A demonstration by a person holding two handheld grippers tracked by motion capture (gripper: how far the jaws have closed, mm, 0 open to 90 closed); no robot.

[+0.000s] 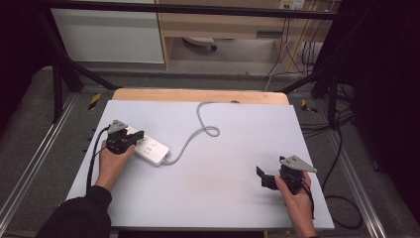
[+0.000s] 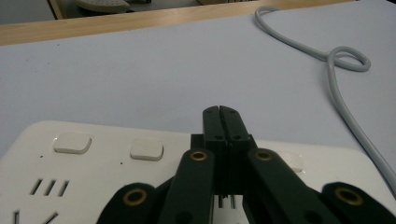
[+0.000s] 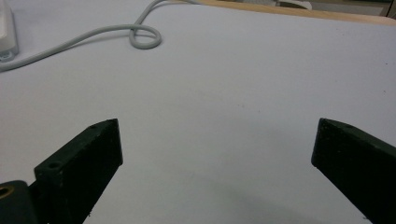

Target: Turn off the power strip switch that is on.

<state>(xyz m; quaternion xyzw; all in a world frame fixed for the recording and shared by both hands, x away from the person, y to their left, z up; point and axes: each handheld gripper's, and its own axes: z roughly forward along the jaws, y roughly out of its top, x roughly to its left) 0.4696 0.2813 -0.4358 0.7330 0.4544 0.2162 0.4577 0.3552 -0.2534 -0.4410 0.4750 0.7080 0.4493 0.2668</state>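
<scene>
While the left gripper [image 1: 140, 134] hangs over the white power strip [image 1: 151, 150] at about nine o'clock on the pale table [image 1: 233, 148], its jaws are pressed together with nothing between them, their tips above the strip's row of buttons [image 2: 147, 149] in the left gripper view. From the strip's three o'clock end a grey cord [image 1: 195, 134] runs toward twelve o'clock, curls into one small loop [image 1: 212, 131] near the table's middle, and goes off the far edge. At about four o'clock the right gripper [image 1: 262, 177] is held low over bare table, jaws spread wide and empty, pointing toward nine o'clock.
</scene>
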